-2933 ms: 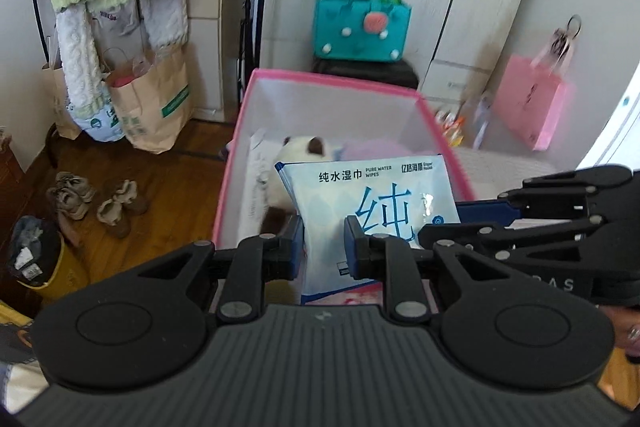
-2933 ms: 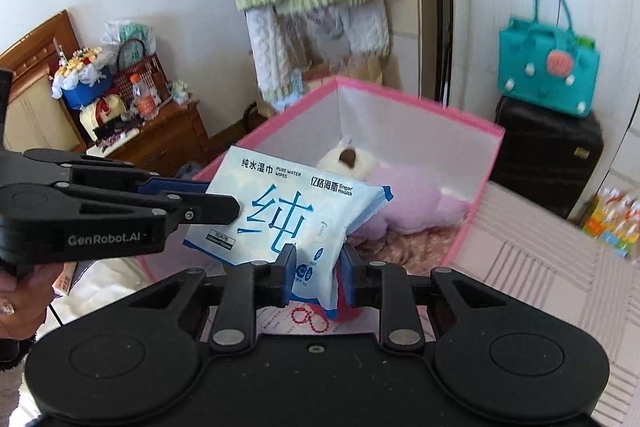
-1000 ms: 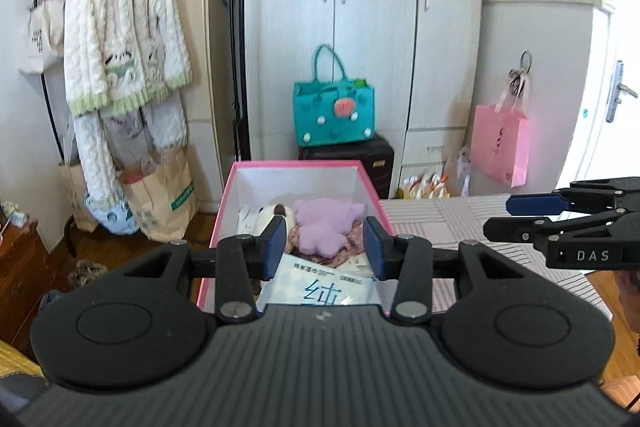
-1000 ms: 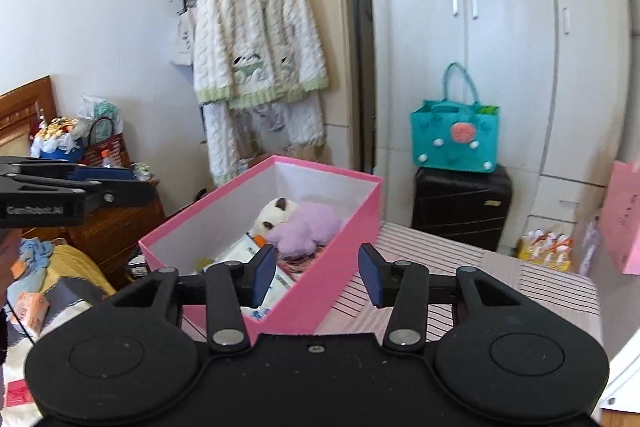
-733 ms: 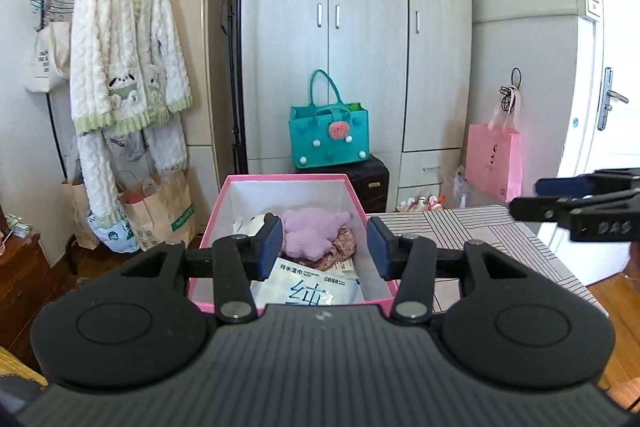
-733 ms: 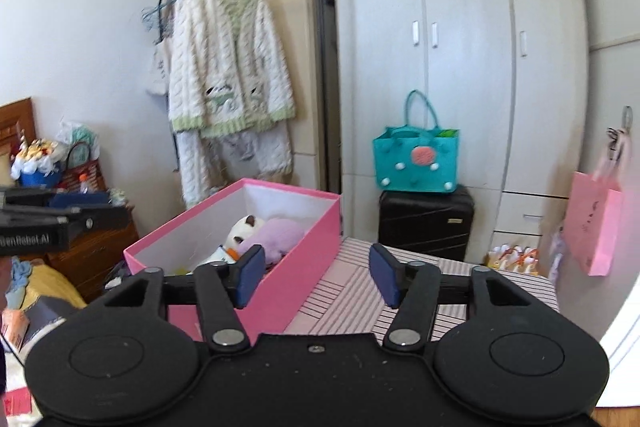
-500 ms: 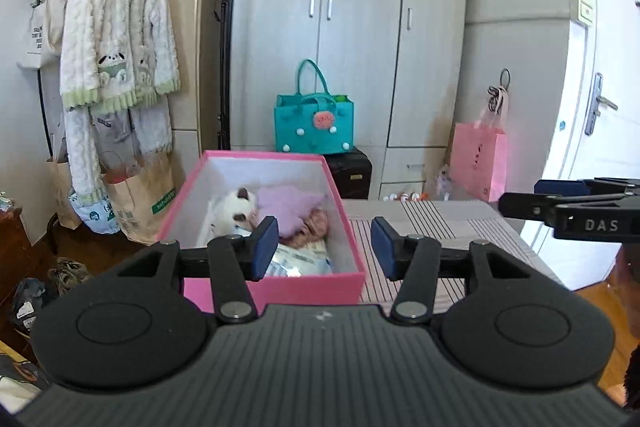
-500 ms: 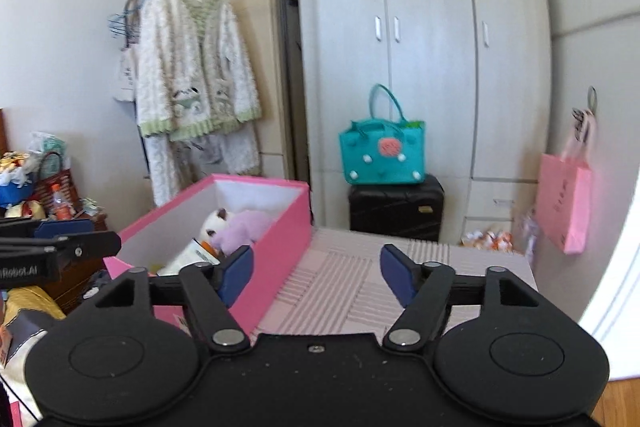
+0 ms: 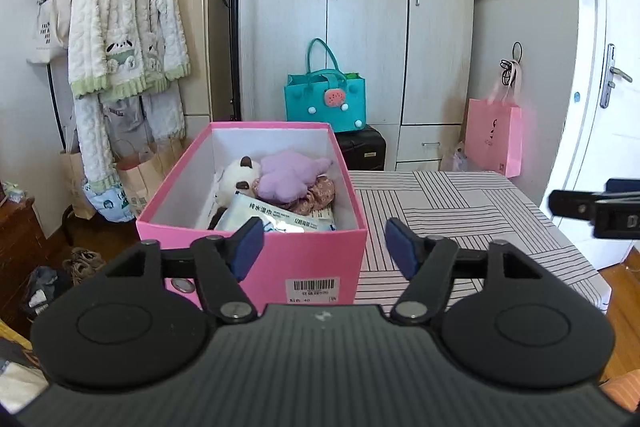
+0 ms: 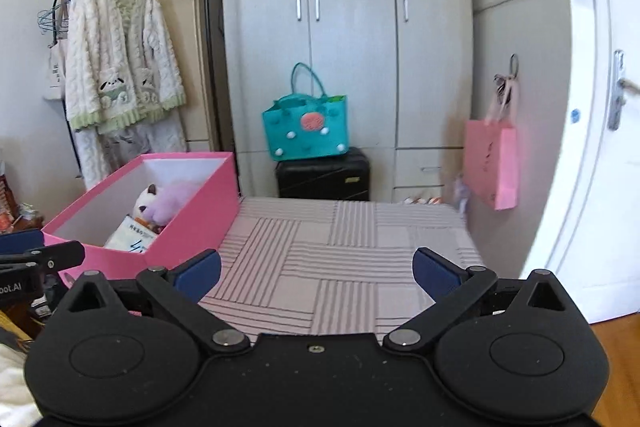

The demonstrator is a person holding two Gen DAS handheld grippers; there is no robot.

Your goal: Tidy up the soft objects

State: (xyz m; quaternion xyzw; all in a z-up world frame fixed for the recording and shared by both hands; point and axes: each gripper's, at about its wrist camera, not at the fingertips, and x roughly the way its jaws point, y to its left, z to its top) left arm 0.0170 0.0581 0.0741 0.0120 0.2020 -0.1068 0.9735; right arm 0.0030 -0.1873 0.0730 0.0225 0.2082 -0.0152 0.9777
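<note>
Pink box (image 9: 256,259) on striped table (image 9: 460,211): one wipes pack (image 9: 276,217), one panda plush (image 9: 236,179), one purple plush (image 9: 290,177). Left gripper (image 9: 324,247) and right gripper (image 10: 316,273) both spread, empty.

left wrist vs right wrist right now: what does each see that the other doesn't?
Left wrist only: the barcode label on the pink box's near end, the floral fabric under the purple plush, shoes on the floor, and the right gripper at the frame edge.
Right wrist only: the left gripper at its left edge, and the striped tabletop's full width.
Both: pink box, wipes pack, panda plush, teal bag.
</note>
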